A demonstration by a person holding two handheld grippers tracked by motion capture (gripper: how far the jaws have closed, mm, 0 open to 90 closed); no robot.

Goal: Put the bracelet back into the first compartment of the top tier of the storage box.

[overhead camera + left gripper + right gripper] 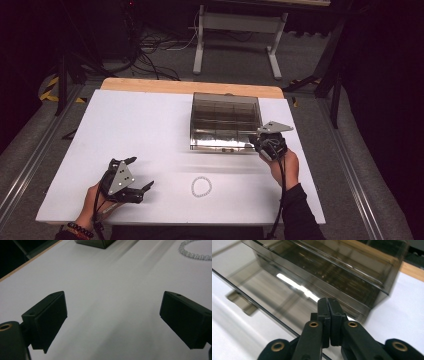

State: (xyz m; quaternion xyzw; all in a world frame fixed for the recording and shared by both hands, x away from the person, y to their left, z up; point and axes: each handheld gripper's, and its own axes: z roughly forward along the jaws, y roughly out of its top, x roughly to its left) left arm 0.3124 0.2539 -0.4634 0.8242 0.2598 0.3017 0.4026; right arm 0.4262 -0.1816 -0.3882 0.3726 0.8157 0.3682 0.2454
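Right claw has its jaws pressed together at the front right corner of the smoked clear organiser box, over the lid edge; whether a thin lip is pinched between them I cannot tell, prob. just pressing or nudging the lid, since the latch tab sits further along the front edge; box sits at the far side of the white table, its dividers visible thru the lid. Left claw is spread wide w/ nothing in it, low over the table near the front left; looks parked ready, aimed roughly toward the white bead bracelet. Bracelet lies flat on the table, between the two hands, near the front edge, apart from both claws & well short of the box; likely meant to go inside once the lid is up.
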